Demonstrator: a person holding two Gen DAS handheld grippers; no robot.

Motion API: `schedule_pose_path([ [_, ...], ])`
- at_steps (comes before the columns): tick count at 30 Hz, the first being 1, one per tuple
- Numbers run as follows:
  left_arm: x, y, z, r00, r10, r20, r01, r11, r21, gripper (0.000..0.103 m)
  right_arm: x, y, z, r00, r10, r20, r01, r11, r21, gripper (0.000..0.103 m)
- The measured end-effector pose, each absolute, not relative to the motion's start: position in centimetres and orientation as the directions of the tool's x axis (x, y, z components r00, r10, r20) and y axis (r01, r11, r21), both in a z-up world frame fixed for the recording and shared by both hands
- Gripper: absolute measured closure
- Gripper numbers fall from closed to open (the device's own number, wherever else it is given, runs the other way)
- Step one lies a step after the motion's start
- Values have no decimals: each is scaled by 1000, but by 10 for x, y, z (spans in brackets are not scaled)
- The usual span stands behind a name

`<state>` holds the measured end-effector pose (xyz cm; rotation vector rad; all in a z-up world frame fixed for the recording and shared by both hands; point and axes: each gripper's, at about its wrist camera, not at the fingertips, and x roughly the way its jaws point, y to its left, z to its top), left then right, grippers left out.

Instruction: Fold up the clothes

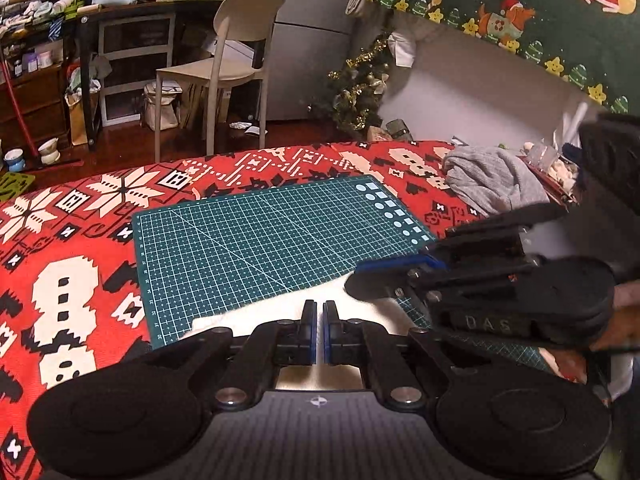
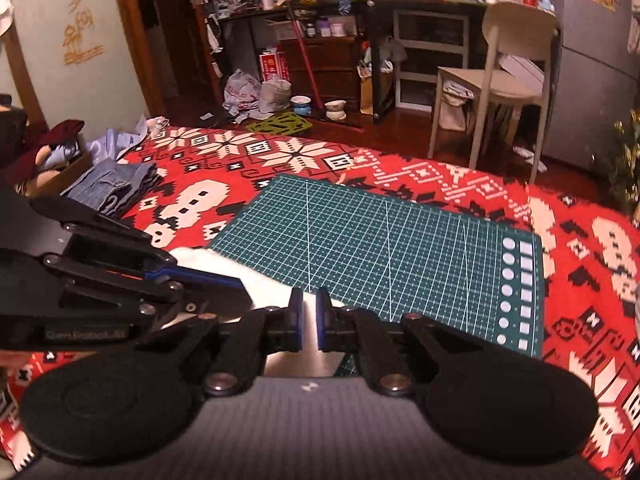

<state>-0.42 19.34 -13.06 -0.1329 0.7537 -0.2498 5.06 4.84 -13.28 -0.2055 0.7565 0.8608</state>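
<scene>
A white cloth (image 1: 260, 312) (image 2: 268, 290) lies on the near edge of a green cutting mat (image 1: 260, 240) (image 2: 380, 260), which rests on a red patterned blanket (image 1: 80, 220) (image 2: 240, 160). My left gripper (image 1: 320, 312) is shut, its pads pinching the white cloth, with only a sliver between them. Close on its right, the right gripper (image 1: 354, 278) reaches in side-on over the same cloth. In the right wrist view my right gripper (image 2: 309, 300) is shut on a fold of the white cloth, and the left gripper (image 2: 244, 286) comes in from the left. Most of the cloth is hidden under both grippers.
A crumpled grey garment (image 1: 492, 180) lies at the blanket's right end. Folded denim (image 2: 116, 188) sits at its left end beside a box of clothes (image 2: 52, 152). Beyond the far edge stand a beige chair (image 1: 236, 60) (image 2: 500, 72) and a small Christmas tree (image 1: 360, 84).
</scene>
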Motion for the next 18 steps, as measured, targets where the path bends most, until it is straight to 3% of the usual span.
schedule_pose_path([
  [10, -67, 195, -124, 624, -353, -697, 234, 935, -265, 98, -27, 33, -131, 244, 637, -732, -815, 543, 201, 91],
  [18, -115, 207, -129, 633, -299, -715, 216, 954, -208, 97, -46, 41, -129, 207, 643, -738, -869, 467, 163, 91],
])
